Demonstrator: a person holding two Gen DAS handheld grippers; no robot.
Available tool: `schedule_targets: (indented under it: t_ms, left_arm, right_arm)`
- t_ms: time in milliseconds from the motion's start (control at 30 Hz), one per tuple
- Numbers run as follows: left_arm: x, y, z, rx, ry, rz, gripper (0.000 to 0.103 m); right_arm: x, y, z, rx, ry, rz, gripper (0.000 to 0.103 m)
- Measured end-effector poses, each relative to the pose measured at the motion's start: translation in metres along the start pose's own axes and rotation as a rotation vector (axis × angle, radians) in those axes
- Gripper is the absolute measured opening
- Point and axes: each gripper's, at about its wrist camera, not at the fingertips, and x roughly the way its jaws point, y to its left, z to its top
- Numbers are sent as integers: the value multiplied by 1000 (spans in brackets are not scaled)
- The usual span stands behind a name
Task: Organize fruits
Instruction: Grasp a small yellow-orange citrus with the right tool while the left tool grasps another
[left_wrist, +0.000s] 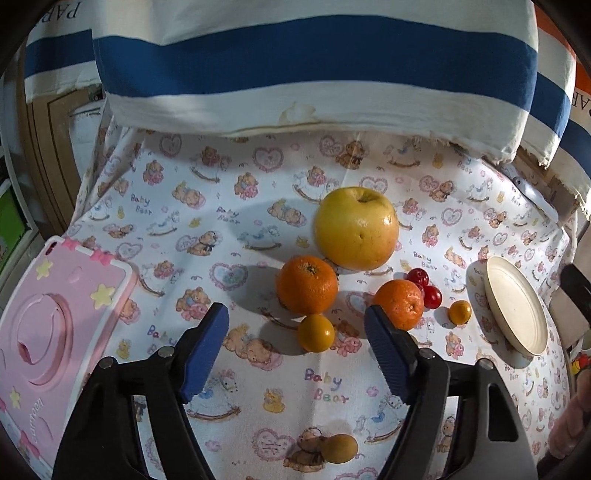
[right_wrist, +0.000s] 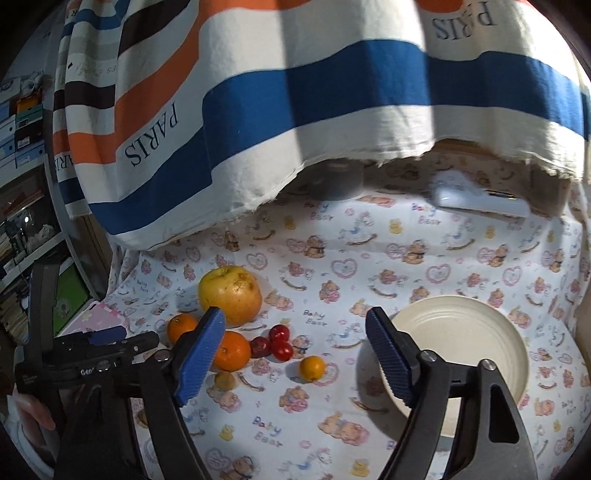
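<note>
Left gripper (left_wrist: 297, 323): blue-padded jaws apart, empty | right gripper (right_wrist: 295, 330): jaws apart, empty | yellow apple (left_wrist: 356, 228), two oranges (left_wrist: 307, 284), cherries on bear-print cloth (left_wrist: 258, 387) | cream plate (right_wrist: 461, 332) beside, bare.

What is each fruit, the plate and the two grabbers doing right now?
yellow apple: upright on the cloth, stem dip up.
two oranges: on the cloth, loose.
red cherry tomatoes: bunched beside one orange.
small yellow fruits: scattered on the cloth.
plate: empty.
left gripper: open, holding nothing.
right gripper: open, holding nothing.
</note>
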Motion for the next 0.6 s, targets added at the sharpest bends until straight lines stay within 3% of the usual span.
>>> schedule_targets:
  t_ms: [433,600]
  left_arm:
    - [21,-6,-4,41,87,-4,67]
    - [22,-9,-5,62,93,-8,63]
  right_arm:
    - [76,-11,-38,17,225,21,43]
    - [87,-16,-44,39,260,69,42]
